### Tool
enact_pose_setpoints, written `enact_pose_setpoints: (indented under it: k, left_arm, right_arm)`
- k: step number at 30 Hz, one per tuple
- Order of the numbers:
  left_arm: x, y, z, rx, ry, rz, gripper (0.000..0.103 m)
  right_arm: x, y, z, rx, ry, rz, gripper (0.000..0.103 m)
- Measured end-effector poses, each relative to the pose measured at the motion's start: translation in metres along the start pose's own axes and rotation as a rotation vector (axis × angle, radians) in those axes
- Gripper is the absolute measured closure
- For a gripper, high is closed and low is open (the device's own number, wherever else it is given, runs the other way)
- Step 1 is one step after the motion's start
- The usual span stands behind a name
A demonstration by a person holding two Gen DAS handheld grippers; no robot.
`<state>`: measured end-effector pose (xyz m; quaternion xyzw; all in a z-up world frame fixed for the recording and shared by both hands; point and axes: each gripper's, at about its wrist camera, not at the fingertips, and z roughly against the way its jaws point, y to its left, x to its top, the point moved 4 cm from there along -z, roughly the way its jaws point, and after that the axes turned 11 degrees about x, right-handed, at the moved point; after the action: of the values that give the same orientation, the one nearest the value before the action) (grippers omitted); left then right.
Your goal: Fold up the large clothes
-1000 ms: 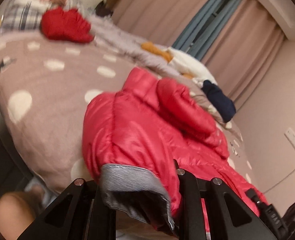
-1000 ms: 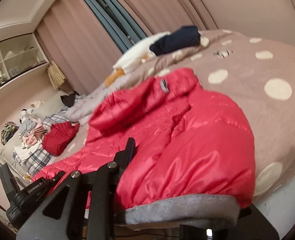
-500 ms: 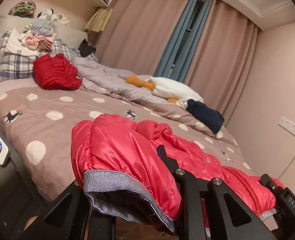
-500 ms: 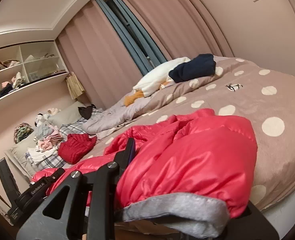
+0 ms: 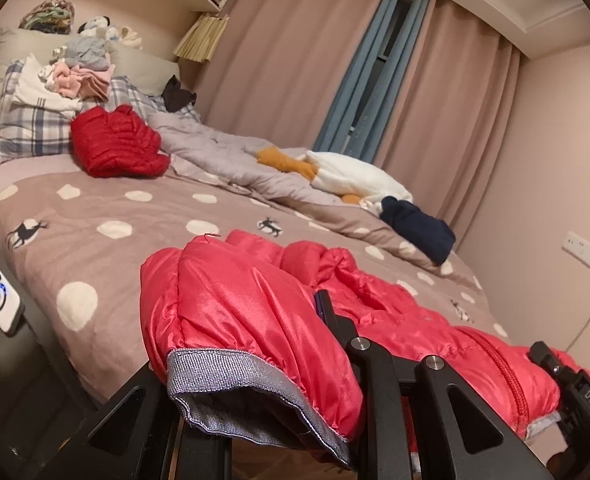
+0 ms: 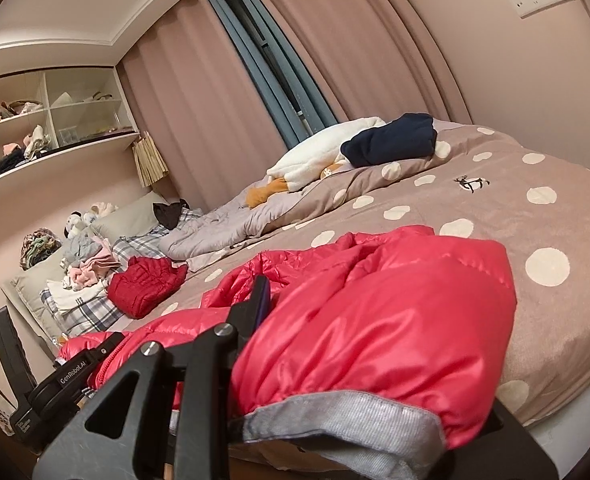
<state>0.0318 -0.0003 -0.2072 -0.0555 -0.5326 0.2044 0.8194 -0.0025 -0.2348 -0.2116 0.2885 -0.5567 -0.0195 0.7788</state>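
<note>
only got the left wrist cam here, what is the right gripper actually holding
Observer: The right gripper is clamped on the other sleeve of the shiny red puffer jacket, just above its grey ribbed cuff.
Operator: does that sleeve lie flat
Observer: No, it bunches in a puffy heap over the dotted brown bedspread.
Operator: what's on the wall above the pillows
Observer: Open white wall shelves with loose clothes piled on them.

Red jacket [image 5: 255,320], polka-dot bedspread [image 5: 107,216]
</note>
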Motion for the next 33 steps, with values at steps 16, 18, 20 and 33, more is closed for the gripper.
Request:
enact_pose_setpoints:
  k: [16,18,20,33]
  left_arm:
    - [0.007,-0.008,0.001,-0.014,-0.007,-0.050,0.081]
    - [0.012,-0.009,-0.003,-0.019,-0.008,-0.063,0.081]
    - [0.016,-0.011,-0.008,-0.023,-0.009,-0.075,0.081]
    - [0.063,-0.043,-0.076,-0.043,-0.003,-0.199,0.081]
  right_arm:
    - [0.002,-0.005,-0.004,-0.030,0.004,0.024,0.076]
    - [0.005,-0.003,-0.008,-0.028,-0.001,0.031,0.076]
    - [0.012,-0.002,-0.015,-0.027,-0.006,0.049,0.076]
    - [0.057,-0.012,-0.084,-0.064,-0.034,0.130,0.074]
